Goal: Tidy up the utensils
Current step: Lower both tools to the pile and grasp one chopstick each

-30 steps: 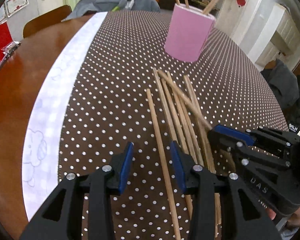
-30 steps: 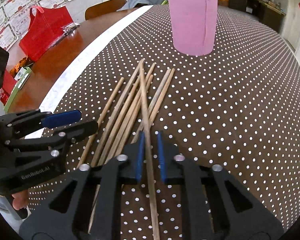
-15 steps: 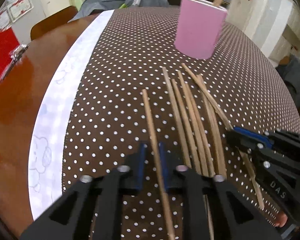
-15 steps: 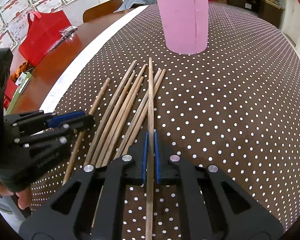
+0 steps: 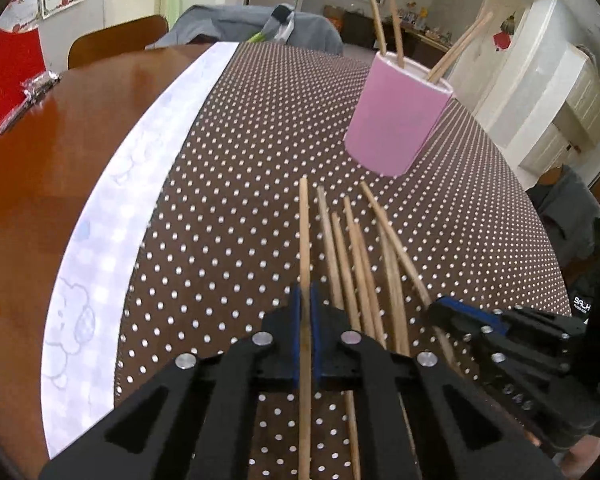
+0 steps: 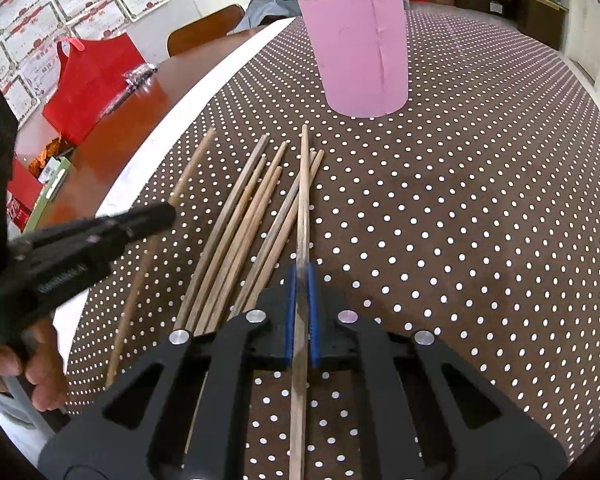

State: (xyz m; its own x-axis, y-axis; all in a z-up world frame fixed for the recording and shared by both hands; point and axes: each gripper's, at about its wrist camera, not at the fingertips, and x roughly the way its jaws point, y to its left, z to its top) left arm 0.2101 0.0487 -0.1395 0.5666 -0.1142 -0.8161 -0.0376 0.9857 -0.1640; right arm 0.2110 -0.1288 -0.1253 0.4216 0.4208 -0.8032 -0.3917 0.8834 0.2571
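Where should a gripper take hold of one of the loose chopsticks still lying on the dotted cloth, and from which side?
Take an outer stick of the loose chopsticks, near its close end, where the pile fans apart a little. Come from above, with the gripper fingers either side of the shaft, across its length. The sticks lie flat and close together on the dotted cloth, so a side approach would likely nudge neighbours.
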